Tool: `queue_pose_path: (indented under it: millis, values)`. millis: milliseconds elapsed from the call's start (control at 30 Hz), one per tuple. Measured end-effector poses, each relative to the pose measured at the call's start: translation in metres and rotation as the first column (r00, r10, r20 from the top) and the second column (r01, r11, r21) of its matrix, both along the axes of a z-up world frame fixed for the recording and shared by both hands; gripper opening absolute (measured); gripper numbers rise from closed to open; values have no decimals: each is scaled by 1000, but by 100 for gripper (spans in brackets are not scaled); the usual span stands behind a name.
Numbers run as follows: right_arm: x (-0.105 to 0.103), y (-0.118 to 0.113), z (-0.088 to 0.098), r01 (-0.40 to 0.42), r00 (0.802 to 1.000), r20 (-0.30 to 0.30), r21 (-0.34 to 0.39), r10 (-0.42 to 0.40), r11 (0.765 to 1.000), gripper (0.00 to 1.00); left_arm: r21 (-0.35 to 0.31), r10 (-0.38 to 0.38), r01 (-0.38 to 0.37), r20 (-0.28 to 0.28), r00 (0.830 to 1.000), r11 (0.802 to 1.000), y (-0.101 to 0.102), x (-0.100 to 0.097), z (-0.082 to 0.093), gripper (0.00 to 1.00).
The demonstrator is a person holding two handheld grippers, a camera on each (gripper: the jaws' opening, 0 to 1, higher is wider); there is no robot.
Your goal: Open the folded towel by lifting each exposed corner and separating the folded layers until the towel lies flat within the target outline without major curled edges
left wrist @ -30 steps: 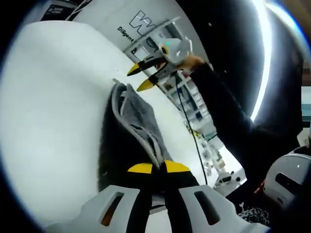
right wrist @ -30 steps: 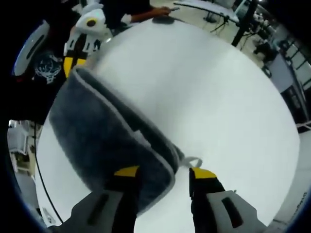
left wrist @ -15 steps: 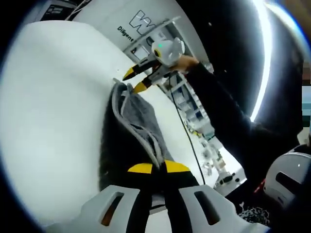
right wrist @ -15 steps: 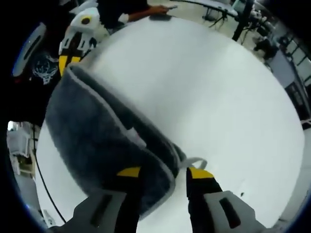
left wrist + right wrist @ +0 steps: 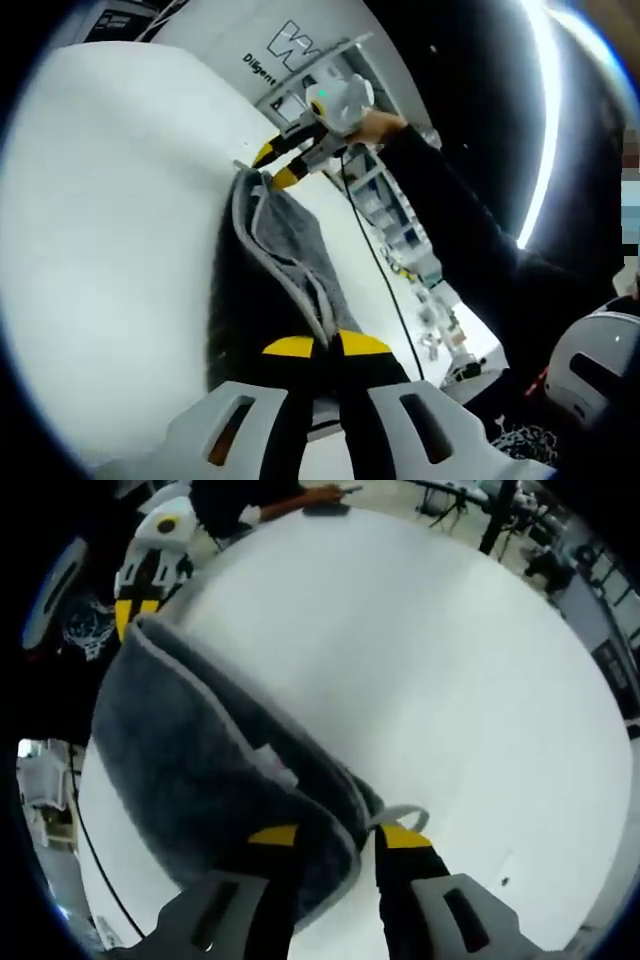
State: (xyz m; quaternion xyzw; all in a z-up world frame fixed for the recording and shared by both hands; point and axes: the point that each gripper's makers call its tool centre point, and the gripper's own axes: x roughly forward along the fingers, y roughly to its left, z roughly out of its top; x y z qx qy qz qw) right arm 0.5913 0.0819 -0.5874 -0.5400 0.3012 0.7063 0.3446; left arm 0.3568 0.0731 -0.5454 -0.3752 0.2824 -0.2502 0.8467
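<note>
Right gripper (image 5: 335,837) fingers narrowed — towel (image 5: 215,770) corner between, left gripper (image 5: 326,346) clamping towel.

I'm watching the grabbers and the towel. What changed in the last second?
The right gripper came down to the towel end with its jaws narrowing around the folded edge, by the small loop. In the left gripper view it now sits right at the towel's far corner. The left gripper stayed shut on the near end, and the towel stayed folded on the white table.
</note>
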Motion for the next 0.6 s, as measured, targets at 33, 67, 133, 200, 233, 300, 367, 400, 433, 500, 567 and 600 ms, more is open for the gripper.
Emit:
queue_pose_path:
  millis: [33,67,133,200,233,300,367,400,433,500,567,600]
  values:
    - [1,0,1,8,1000,-5,-3,-8,1000,25,2,1,-1,-1,1000,1000,0,0,0,5]
    - [1,0,2,12,1000,-11,-4,-12,1000,25,3,2,-2,-1,1000,1000,0,0,-1,5]
    - [1,-1,4,20,1000,-22,-9,-20,1000,25,3,4,-4,-3,1000,1000,1,0,-2,5]
    - [2,0,6,27,999,-21,-7,-27,1000,25,6,4,-4,-3,1000,1000,1,0,-3,5]
    - [2,0,6,27,999,-20,-5,-27,1000,25,9,5,-5,-2,1000,1000,1,0,-3,5]
    - [3,2,5,32,999,-23,-1,-32,999,24,12,6,-6,0,1000,1000,0,0,-4,5]
    - [3,4,2,30,999,-22,3,-30,1000,22,14,4,-4,0,1000,1000,1,0,-5,6]
    - [2,4,0,25,999,-21,0,-25,1000,20,12,4,-4,-1,1000,1000,0,0,-5,6]
    - [2,3,-3,22,1000,-21,-5,-22,1000,20,11,3,-3,-3,1000,1000,0,0,-6,6]
    - [1,1,-6,25,999,-22,-13,-25,1000,19,14,3,-3,-5,1000,1000,0,0,-6,6]
    - [3,2,-6,26,999,-22,-12,-26,1000,18,14,3,-3,-6,1000,1000,1,0,-7,6]
    - [3,2,-7,25,999,-22,-10,-25,1000,18,14,3,-3,-6,1000,1000,1,0,-7,6]
